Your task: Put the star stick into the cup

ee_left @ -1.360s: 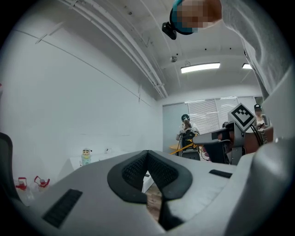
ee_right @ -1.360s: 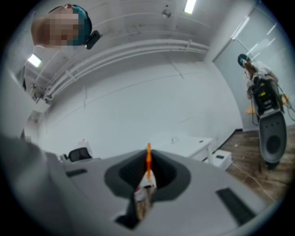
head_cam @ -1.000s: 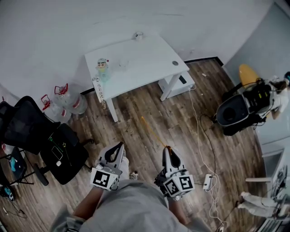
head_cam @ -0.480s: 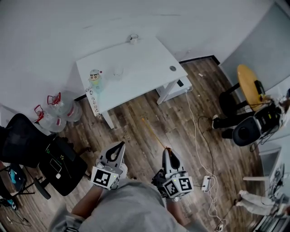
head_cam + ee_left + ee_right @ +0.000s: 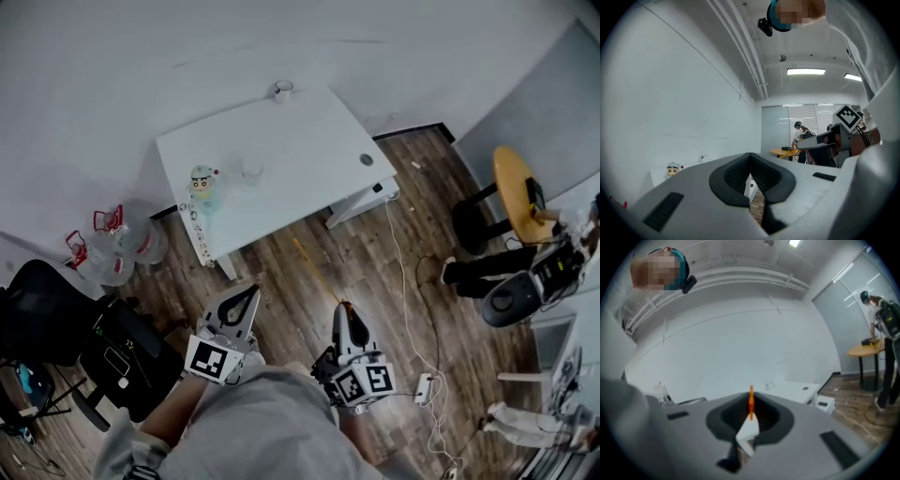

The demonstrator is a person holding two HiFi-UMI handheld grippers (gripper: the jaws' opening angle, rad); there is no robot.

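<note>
A thin orange star stick (image 5: pixel 317 272) juts forward from my right gripper (image 5: pixel 343 307), whose jaws are shut on its near end. In the right gripper view the star stick (image 5: pixel 751 401) rises between the black pads (image 5: pixel 764 420). My left gripper (image 5: pixel 251 292) hangs beside it over the wooden floor, jaws shut with nothing in them; in its own view the left gripper's tips (image 5: pixel 750 155) meet. Ahead stands a white table (image 5: pixel 300 131) with a small clear cup (image 5: pixel 251 171) on it. Both grippers are well short of the table.
A cartoon-figure bottle (image 5: pixel 202 183) and a small white object (image 5: pixel 282 91) also stand on the table. Water jugs (image 5: pixel 141 242) and a black chair (image 5: pixel 56 323) are at left. A cable and power strip (image 5: pixel 422 384), a yellow round table (image 5: pixel 516 192) and another person (image 5: pixel 553 267) are at right.
Both grippers have travelled across the floor toward the table, which now sits nearer and more central. The stick stays in the right gripper. The person at right has shifted.
</note>
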